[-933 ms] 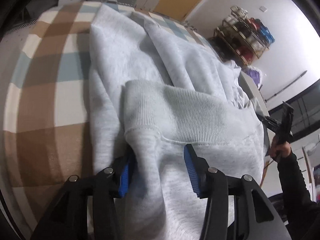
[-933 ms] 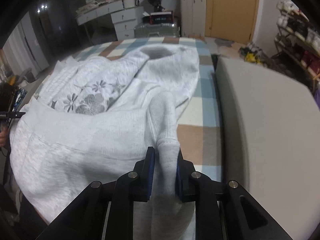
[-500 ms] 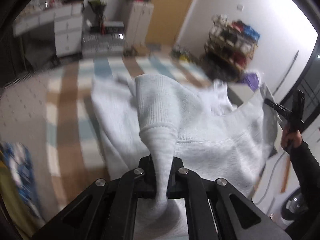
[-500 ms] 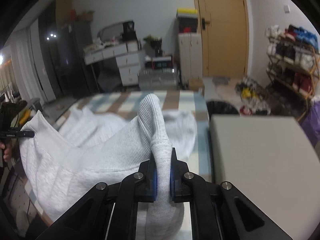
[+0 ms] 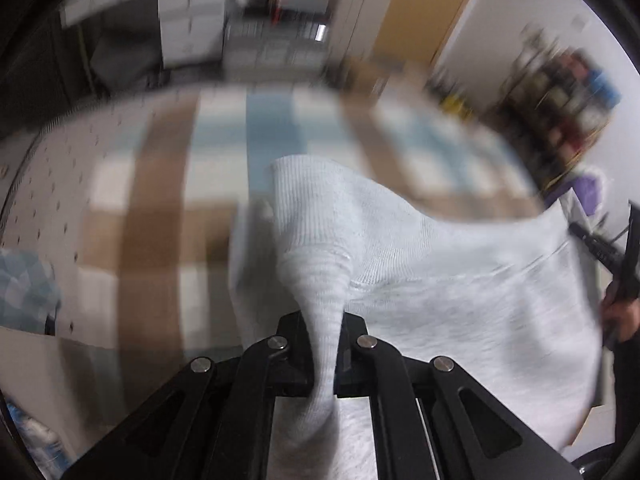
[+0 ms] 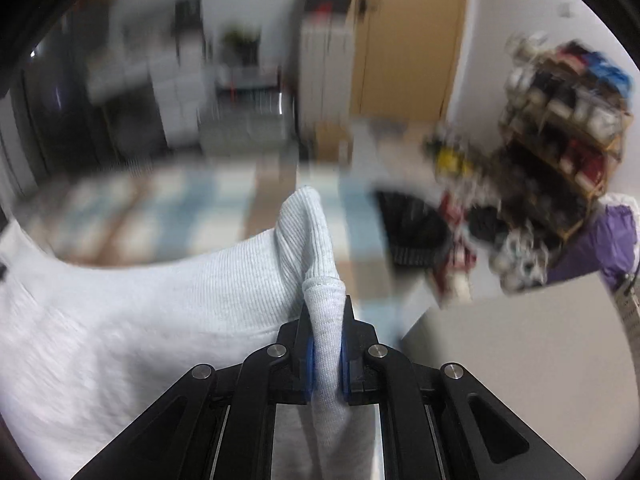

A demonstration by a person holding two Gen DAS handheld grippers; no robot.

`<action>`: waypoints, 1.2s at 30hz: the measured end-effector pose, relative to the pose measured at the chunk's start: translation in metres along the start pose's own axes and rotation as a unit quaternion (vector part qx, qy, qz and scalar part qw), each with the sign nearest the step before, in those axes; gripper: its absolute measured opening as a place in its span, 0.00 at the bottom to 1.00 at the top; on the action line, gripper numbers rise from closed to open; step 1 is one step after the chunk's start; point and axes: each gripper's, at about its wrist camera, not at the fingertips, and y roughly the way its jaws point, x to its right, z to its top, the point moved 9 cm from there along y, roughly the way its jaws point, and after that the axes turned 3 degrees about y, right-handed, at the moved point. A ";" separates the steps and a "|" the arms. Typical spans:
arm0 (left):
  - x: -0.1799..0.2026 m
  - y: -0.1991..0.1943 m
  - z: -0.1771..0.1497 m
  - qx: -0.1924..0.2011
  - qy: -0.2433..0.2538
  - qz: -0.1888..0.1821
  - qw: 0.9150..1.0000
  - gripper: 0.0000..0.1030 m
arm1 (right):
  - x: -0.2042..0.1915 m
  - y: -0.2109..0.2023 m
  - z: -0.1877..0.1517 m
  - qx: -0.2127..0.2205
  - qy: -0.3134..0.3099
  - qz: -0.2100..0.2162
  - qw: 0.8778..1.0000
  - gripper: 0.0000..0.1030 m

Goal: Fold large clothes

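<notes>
Lifting the grey sweatshirt [image 5: 460, 292] by its ribbed hem: left gripper [image 5: 323, 360] and right gripper [image 6: 326, 356] each clamped tight on a bunched hem corner, garment stretched between them above the checked blanket [image 5: 160, 200], likely to spread it flat for folding.

Pale grey sweatshirt [image 5: 460, 292] lifted off checked bed, ribbed hem bunched, stretched between my two hand-held grippers.

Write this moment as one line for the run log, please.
stage: lift | left gripper: shut on sweatshirt hem | right gripper: shut on hem | sweatshirt: hangs between grippers above checked cover | view: blurred
</notes>
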 end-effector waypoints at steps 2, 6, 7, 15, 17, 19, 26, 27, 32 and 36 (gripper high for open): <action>-0.027 0.019 -0.001 0.022 -0.038 0.037 0.998 0.03 | -0.007 0.038 -0.023 -0.035 -0.028 -0.022 0.999 0.09; -0.056 -0.003 0.001 0.038 -0.039 0.074 0.996 0.12 | -0.010 0.033 -0.033 -0.032 -0.041 -0.018 0.998 0.12; -0.058 -0.013 -0.003 0.038 -0.033 0.089 0.995 0.14 | -0.006 0.021 -0.034 -0.026 -0.047 -0.015 0.998 0.14; -0.080 -0.103 -0.079 0.068 -0.048 0.121 0.989 0.81 | 0.018 -0.091 -0.089 0.005 0.054 0.125 0.991 0.69; -0.089 -0.099 -0.105 0.040 -0.051 0.099 0.993 0.81 | 0.011 -0.107 -0.129 -0.017 0.077 0.169 0.982 0.69; -0.108 -0.101 -0.124 0.034 -0.058 0.097 0.993 0.81 | 0.000 -0.113 -0.160 -0.044 0.068 0.178 0.981 0.69; -0.144 -0.114 -0.160 0.044 -0.140 -0.034 0.989 0.43 | -0.014 -0.108 -0.193 -0.044 0.082 0.179 0.979 0.70; -0.153 -0.117 -0.162 0.042 -0.139 -0.046 0.988 0.34 | -0.015 -0.106 -0.193 -0.045 0.076 0.178 0.980 0.67; -0.191 -0.148 -0.185 0.041 -0.134 -0.046 0.989 0.10 | -0.003 -0.107 -0.202 -0.047 0.066 0.150 0.985 0.07; -0.188 -0.179 -0.238 0.038 -0.117 -0.055 0.991 0.06 | -0.004 -0.143 -0.225 -0.019 0.038 0.135 0.990 0.04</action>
